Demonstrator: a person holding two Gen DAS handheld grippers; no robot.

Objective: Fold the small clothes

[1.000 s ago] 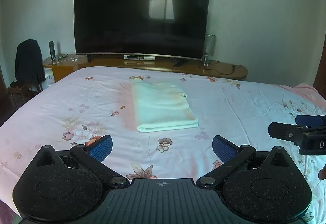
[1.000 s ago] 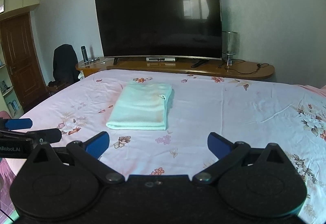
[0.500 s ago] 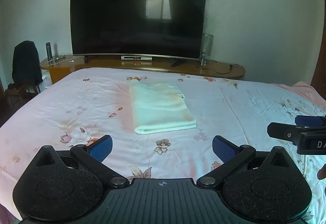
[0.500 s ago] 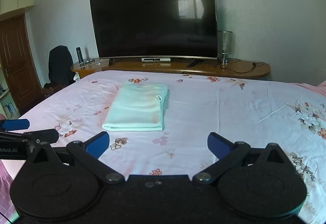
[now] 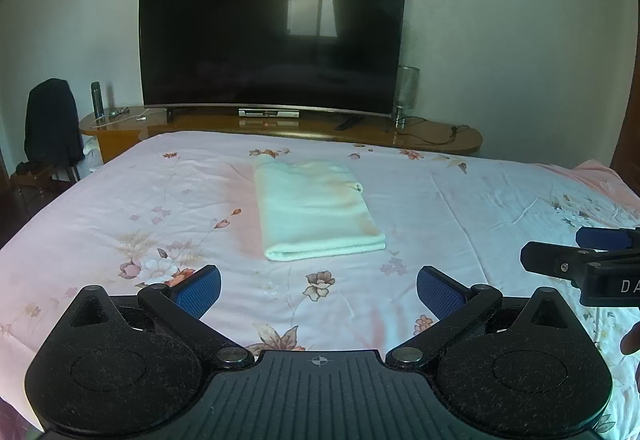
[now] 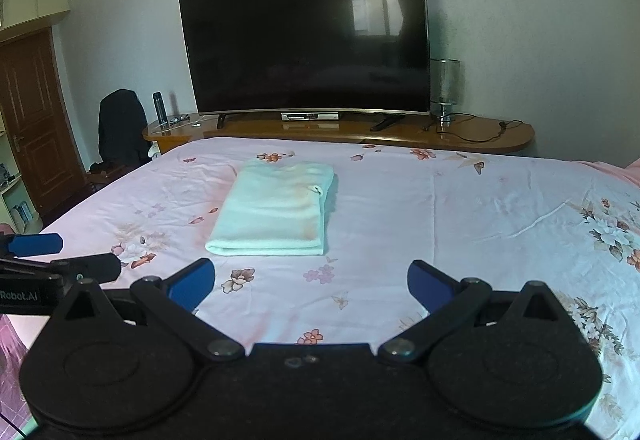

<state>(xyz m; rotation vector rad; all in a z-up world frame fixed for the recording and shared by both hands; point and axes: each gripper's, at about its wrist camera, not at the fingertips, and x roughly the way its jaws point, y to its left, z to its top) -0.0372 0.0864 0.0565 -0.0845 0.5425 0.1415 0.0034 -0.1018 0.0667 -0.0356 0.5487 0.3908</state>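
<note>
A pale green folded cloth [image 5: 316, 209] lies flat on the pink floral bedsheet [image 5: 460, 207], near the bed's middle; it also shows in the right wrist view [image 6: 276, 213]. My left gripper [image 5: 318, 292] is open and empty, held above the sheet short of the cloth's near edge. My right gripper [image 6: 310, 284] is open and empty, also short of the cloth and slightly to its right. Each gripper's fingers show at the edge of the other's view.
A large dark TV [image 5: 272, 35] stands on a wooden console [image 5: 420, 133] beyond the bed's far edge. A chair draped with dark clothing [image 5: 50, 123] stands at the left. A wooden door [image 6: 28, 119] is far left. A pink fabric [image 5: 600, 175] lies at the bed's right edge.
Both grippers have drawn back slightly and shifted a little, so the folded cloth sits a bit farther off. Both stay open and empty; the cloth has not moved.
</note>
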